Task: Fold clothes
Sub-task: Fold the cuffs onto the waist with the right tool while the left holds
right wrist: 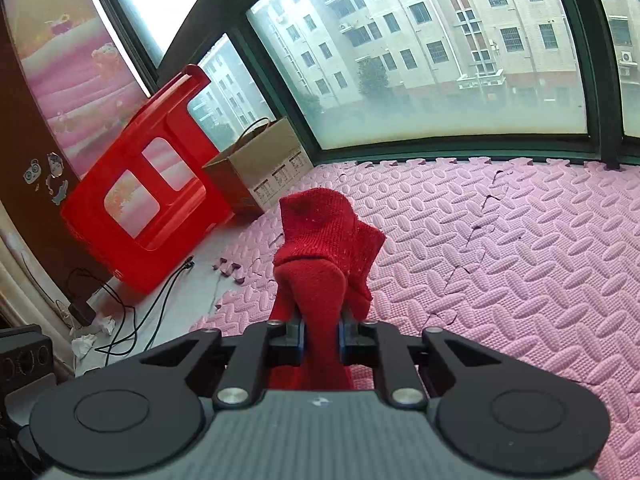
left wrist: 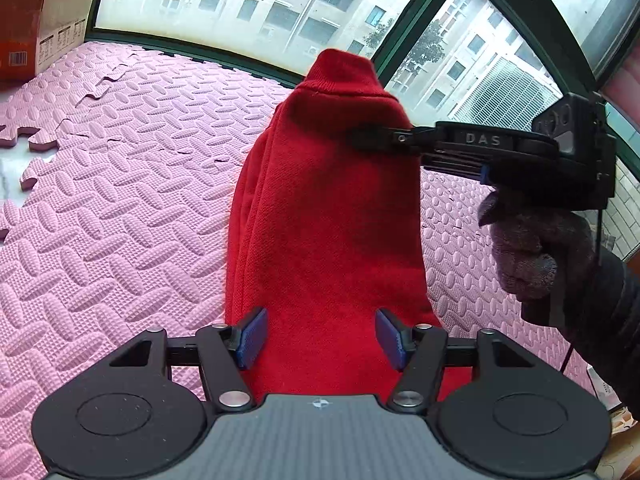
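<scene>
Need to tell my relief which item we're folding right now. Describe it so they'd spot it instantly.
Look over the pink foam mat below the big windows. Hanging above it is the red knit garment, pinched near its top by the right gripper while the left gripper sits open at its lower part. Unlike the red plastic stool, it is soft, ribbed fabric.

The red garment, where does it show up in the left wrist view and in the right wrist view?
Left wrist view: the red garment fills the centre, hanging between the open left tongs, pinched near its top by the right tongs.
Right wrist view: centre, bunched in the shut tongs.
Shared landmark: the cardboard box, far left.
</scene>
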`<state>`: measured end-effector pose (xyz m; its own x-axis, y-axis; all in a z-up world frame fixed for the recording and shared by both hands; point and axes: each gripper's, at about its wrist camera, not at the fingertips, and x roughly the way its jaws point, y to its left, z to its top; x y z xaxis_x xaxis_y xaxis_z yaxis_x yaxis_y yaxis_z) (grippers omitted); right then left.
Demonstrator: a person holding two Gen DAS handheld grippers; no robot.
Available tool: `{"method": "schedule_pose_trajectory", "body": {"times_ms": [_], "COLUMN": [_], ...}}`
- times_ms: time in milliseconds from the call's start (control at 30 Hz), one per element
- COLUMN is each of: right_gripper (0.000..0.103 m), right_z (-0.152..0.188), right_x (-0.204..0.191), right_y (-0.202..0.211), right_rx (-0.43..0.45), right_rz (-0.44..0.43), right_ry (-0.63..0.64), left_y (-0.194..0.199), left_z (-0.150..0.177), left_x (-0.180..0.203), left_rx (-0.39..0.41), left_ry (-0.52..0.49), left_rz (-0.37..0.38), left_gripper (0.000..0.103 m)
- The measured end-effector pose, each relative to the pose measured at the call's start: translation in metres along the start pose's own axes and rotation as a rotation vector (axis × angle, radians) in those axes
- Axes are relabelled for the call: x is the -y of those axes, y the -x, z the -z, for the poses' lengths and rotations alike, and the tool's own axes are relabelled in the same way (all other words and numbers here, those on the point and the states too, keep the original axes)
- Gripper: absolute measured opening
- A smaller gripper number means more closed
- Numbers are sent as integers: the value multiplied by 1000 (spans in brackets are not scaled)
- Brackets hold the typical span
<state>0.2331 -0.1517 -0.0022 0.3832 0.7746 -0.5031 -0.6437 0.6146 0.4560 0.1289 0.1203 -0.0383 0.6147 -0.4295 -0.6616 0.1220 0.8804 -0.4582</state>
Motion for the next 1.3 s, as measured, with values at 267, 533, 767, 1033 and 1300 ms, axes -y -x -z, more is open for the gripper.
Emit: {"method": "schedule_pose_trajectory", "body": {"times_ms": [267, 533, 767, 1033, 1300], "right_gripper": [12, 12, 12, 12, 22], "right_z": [11, 42, 76, 128, 182], "right_x": [-43, -86, -120, -158, -176], "right_y": [44, 86, 118, 147, 159], "right_rx": [44, 46, 28, -36, -218], "right_rz": [-65, -132, -181, -225, -185], "right_ry": [69, 147, 223, 441, 652], "left_y": [16, 58, 97, 132, 152], "left_z": [7, 29, 54, 77, 91], "left_x": [-7, -20, -37, -46, -40], "left_rx": [54, 100, 137, 173, 195], "left_ry": [36, 71, 127, 171, 184], "left_rz": [7, -41, -91, -121, -95], "left_gripper": [63, 63, 64, 64, 64]}}
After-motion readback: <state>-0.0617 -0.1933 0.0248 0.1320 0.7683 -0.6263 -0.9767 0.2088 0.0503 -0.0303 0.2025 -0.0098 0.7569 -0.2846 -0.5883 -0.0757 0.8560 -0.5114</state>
